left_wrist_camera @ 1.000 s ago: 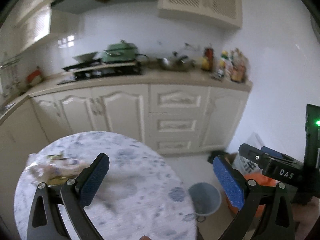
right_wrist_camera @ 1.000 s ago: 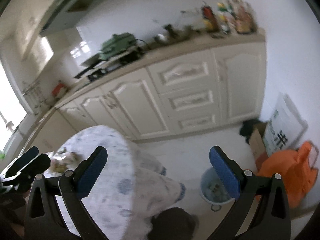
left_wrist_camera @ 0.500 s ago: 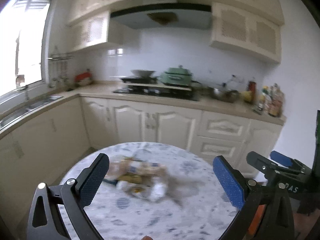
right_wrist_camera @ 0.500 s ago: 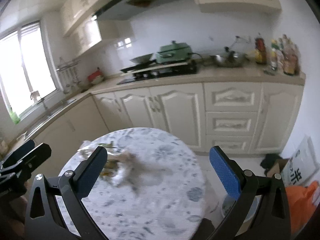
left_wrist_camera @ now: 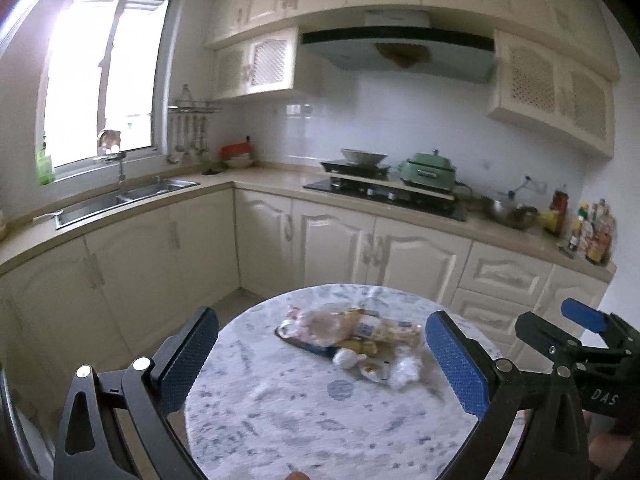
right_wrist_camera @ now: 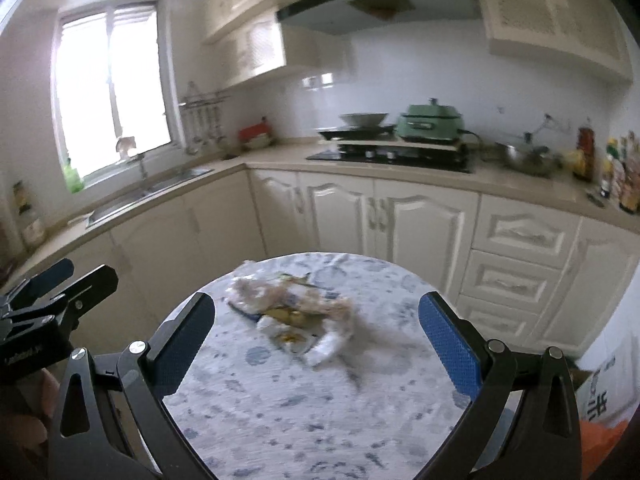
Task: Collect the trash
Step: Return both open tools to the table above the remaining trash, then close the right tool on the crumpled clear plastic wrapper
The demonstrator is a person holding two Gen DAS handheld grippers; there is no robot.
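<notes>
A heap of trash (left_wrist_camera: 356,340), clear plastic wrappers, a yellow packet and crumpled white tissue, lies on the far half of a round marble-patterned table (left_wrist_camera: 304,420). The same trash heap (right_wrist_camera: 296,312) shows in the right wrist view on that table (right_wrist_camera: 304,408). My left gripper (left_wrist_camera: 320,364) is open and empty, held above the table's near side, short of the heap. Open and empty too, my right gripper (right_wrist_camera: 316,340) hovers just before the heap. Each gripper shows at the edge of the other's view: the right gripper (left_wrist_camera: 580,332), the left gripper (right_wrist_camera: 52,292).
Cream kitchen cabinets (left_wrist_camera: 380,252) run behind the table, with a stove (left_wrist_camera: 384,192), a green pot (left_wrist_camera: 428,168), a sink (left_wrist_camera: 120,196) under the window and bottles (left_wrist_camera: 592,232) at the counter's right end. An orange bag (right_wrist_camera: 600,436) and a printed sack (right_wrist_camera: 604,392) lie on the floor right.
Both views have swung up and left, away from the floor bin and orange bag, so the trash heap now sits between each gripper's fingers. Both grippers stayed open.
</notes>
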